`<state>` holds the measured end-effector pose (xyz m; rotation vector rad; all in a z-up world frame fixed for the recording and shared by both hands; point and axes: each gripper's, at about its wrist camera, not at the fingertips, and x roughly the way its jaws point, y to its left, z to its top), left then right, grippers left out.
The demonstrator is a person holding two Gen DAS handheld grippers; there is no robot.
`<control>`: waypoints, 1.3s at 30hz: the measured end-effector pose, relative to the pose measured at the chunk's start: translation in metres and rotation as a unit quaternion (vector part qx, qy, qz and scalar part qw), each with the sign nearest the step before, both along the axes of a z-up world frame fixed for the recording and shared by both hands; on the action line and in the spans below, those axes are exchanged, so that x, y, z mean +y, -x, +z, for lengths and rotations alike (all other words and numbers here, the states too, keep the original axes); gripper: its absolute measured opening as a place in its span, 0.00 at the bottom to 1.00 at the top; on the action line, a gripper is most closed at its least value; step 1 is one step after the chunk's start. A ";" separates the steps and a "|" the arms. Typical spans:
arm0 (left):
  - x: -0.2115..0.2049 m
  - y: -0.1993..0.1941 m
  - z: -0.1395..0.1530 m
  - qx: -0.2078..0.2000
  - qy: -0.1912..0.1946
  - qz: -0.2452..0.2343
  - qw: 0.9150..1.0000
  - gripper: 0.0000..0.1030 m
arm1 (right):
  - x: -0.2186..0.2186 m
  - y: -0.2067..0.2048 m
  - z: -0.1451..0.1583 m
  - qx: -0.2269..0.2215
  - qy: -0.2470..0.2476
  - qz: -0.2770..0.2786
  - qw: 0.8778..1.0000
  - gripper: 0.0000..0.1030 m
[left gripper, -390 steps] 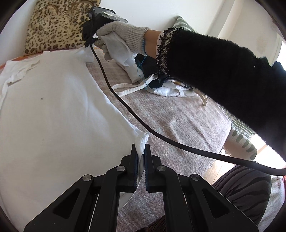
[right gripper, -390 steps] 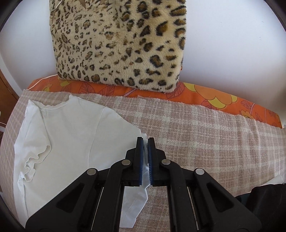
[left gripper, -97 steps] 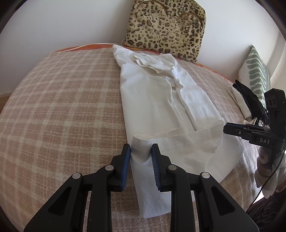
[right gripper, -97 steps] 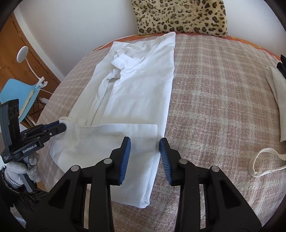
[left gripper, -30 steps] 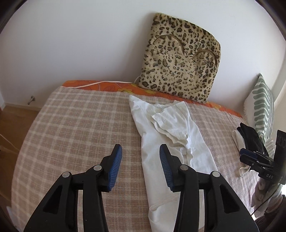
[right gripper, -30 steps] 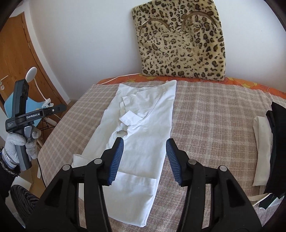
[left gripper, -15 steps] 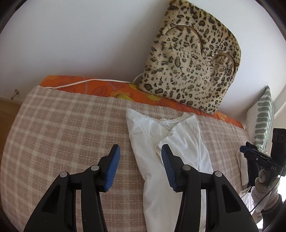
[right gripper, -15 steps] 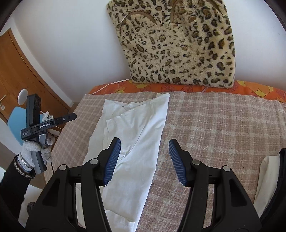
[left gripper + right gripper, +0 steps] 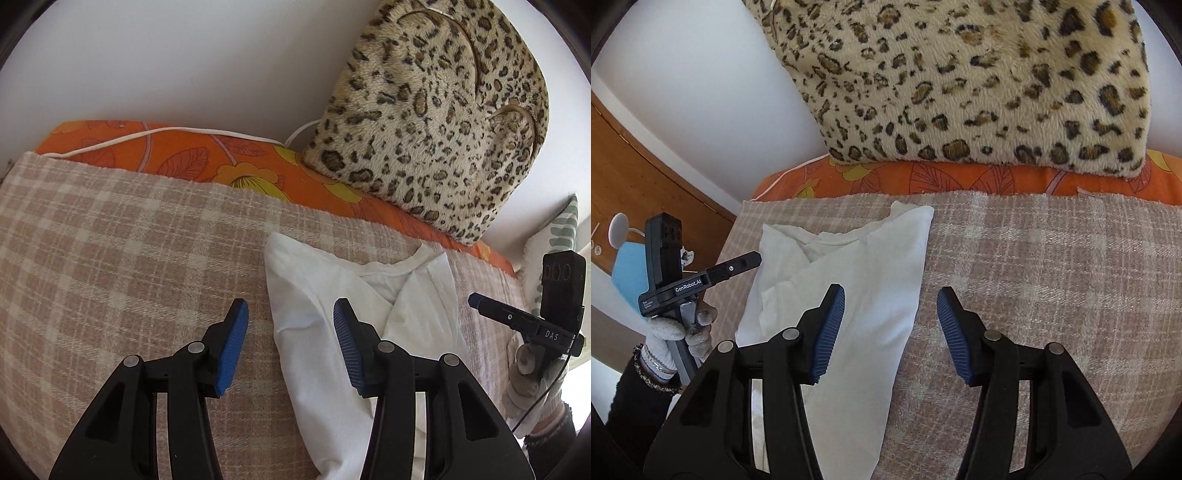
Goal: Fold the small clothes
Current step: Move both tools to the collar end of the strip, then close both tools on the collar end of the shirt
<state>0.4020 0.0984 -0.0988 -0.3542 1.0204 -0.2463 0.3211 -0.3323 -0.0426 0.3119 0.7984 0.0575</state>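
Observation:
A white shirt [image 9: 417, 321] lies folded into a long strip on the plaid blanket [image 9: 110, 240], its collar end toward the leopard cushion. My left gripper [image 9: 290, 314] is open just above it, and the shirt's left shoulder edge lies between the jaws without being pinched. In the right wrist view, my right gripper [image 9: 891, 295] hangs over the shirt's [image 9: 857, 266] right edge. Its jaws are closing, the edge lies between them, and the pads are not pressing on it. Each gripper also shows in the other's view, held by a gloved hand [image 9: 665, 332].
A leopard-print cushion [image 9: 436, 122] leans on the white wall behind the shirt. An orange flowered sheet [image 9: 184, 158] with a white cable [image 9: 147, 134] edges the blanket. A green-striped pillow [image 9: 561, 229] is at the far right; a wooden door [image 9: 646, 184] and a blue chair [image 9: 626, 266] at the left.
Both grippers have moved along the shirt toward its collar end and come lower. The cushion looms larger, and the shirt's folded lower part has dropped out of view.

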 end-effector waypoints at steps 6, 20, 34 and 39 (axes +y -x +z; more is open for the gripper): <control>0.001 -0.014 -0.010 0.001 0.021 0.004 1.000 0.45 | -0.004 -0.023 -0.006 0.005 0.003 0.002 1.000 0.52; -0.008 -0.020 0.001 -0.064 0.022 -0.008 0.998 0.05 | -0.002 -0.055 -0.009 -0.021 0.007 -0.009 1.000 0.05; -0.005 -0.035 -0.012 -0.026 0.012 0.013 1.000 0.22 | -0.004 -0.074 -0.012 0.010 -0.004 0.002 1.000 0.30; -0.006 -0.037 -0.008 -0.035 0.018 0.010 0.999 0.06 | -0.001 -0.077 -0.005 0.005 0.011 0.006 1.000 0.07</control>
